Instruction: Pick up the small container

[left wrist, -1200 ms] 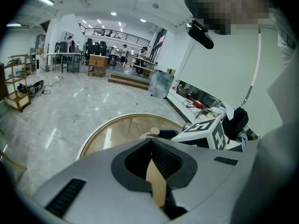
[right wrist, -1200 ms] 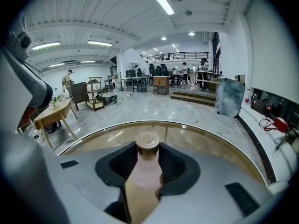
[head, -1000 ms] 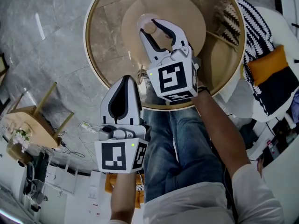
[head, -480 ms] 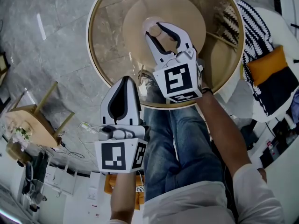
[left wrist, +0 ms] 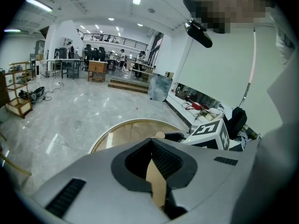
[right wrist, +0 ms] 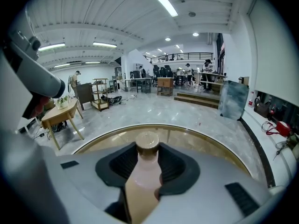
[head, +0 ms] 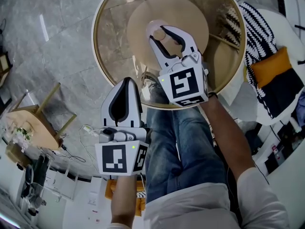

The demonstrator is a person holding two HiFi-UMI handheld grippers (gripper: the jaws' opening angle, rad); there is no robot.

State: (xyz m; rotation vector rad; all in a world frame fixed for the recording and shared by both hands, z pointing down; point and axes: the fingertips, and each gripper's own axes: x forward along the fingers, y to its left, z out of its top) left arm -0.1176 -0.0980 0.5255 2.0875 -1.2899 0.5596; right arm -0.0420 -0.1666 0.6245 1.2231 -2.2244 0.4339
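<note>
Count: one small pale-pink container (head: 156, 33) with a tan cap, two white hand-held grippers, one round glass table (head: 94, 37) with a wooden rim.

The right hand-held gripper (head: 159, 31) is clamped on the container's body over the table's middle. The cap stands just past the jaw tips.

The left hand-held gripper (head: 126, 80) has its jaws together and empty, outside the table's near edge.

No writing is legible on the container.

Ceiling lights (right wrist: 161, 0) shine bright; fisheye edges darken.
</note>
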